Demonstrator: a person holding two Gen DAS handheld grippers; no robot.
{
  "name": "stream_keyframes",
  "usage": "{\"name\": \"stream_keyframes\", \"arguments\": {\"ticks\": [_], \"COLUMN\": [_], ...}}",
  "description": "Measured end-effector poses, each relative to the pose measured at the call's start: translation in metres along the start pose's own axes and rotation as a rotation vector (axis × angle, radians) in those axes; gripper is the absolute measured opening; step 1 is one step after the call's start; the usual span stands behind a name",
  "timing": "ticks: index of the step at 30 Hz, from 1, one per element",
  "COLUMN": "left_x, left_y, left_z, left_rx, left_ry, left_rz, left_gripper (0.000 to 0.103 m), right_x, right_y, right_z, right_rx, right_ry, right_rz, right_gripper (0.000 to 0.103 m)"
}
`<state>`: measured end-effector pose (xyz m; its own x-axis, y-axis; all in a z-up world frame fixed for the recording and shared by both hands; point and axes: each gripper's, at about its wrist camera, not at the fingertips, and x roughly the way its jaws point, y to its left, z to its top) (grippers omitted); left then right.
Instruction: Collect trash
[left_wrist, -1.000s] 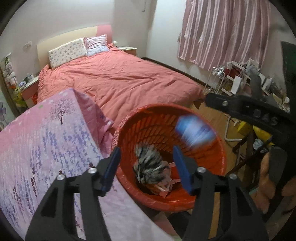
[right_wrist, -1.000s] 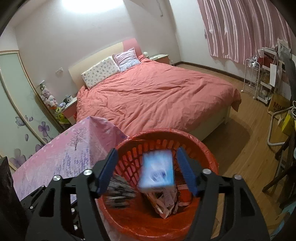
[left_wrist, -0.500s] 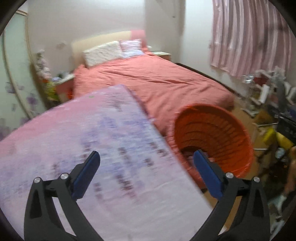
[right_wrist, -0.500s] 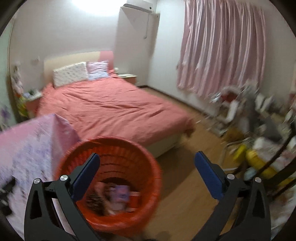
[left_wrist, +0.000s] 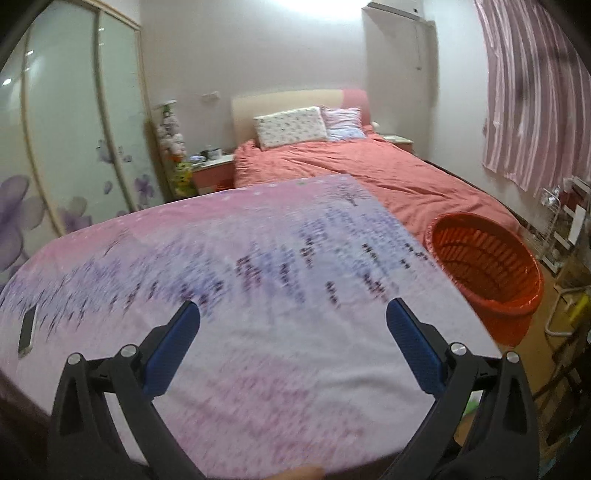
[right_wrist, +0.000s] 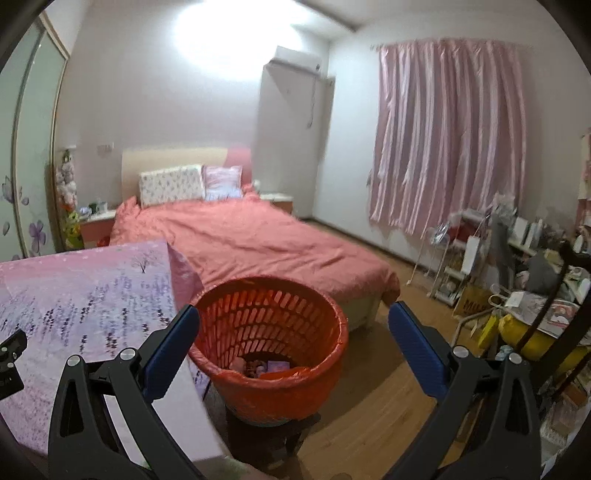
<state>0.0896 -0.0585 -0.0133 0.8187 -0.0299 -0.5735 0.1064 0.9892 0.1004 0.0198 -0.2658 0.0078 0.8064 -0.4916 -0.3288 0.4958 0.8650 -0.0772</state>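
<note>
A dark flat phone is lying near the left edge of the table under a pink-and-lavender printed cloth. The left gripper is hovering wide and empty over that cloth. Just past the table's right edge, the round orange slatted plastic basket is holding the trash at its bottom, while the right gripper is gaping wide, gripping nothing.
</note>
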Motion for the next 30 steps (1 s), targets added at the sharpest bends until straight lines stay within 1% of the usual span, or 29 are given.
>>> {"name": "stream_keyframes", "arguments": {"ticks": [2, 3, 4, 9, 15, 18, 19, 23, 26, 30], "left_x": [-0.012, -0.017, -0.024, -0.049, -0.067, -0.075, -0.077, -0.084, -0.089, -0.093], "left_y": [0.008, 0.011, 0.016, 0.027, 0.037, 0.039, 0.039, 0.042, 0.042, 0.037], "left_z": [-0.011, -0.015, -0.020, -0.034, -0.044, -0.045, -0.044, -0.042, -0.041, -0.039], "left_rx": [-0.018, -0.025, -0.038, -0.064, -0.107, -0.117, -0.121, -0.145, -0.152, -0.134], "left_ry": [-0.024, -0.036, -0.054, -0.099, -0.099, -0.104, -0.105, -0.101, -0.096, -0.103], "left_rz": [0.021, 0.029, 0.044, 0.059, 0.030, 0.025, 0.022, 0.001, -0.014, -0.004], "left_gripper": [0.099, 0.099, 0.099, 0.099, 0.099, 0.099, 0.099, 0.099, 0.099, 0.099], "right_x": [-0.009, -0.015, -0.016, -0.022, -0.031, -0.034, -0.039, -0.039, -0.045, -0.049], "right_y": [0.007, 0.010, 0.012, 0.015, 0.024, 0.027, 0.031, 0.030, 0.032, 0.031], "right_z": [-0.005, -0.009, -0.010, -0.016, -0.017, -0.020, -0.026, -0.026, -0.031, -0.028], "right_rx": [0.002, 0.008, 0.015, 0.082, 0.075, 0.066, 0.066, 0.082, 0.093, 0.099], "right_ry": [-0.013, -0.001, 0.012, 0.112, 0.191, 0.223, 0.235, 0.278, 0.287, 0.276], "right_rz": [0.015, 0.039, 0.057, 0.127, 0.108, 0.092, 0.088, 0.078, 0.073, 0.053], "right_gripper": [0.101, 0.101, 0.101, 0.101, 0.101, 0.101, 0.101, 0.101, 0.101, 0.101]}}
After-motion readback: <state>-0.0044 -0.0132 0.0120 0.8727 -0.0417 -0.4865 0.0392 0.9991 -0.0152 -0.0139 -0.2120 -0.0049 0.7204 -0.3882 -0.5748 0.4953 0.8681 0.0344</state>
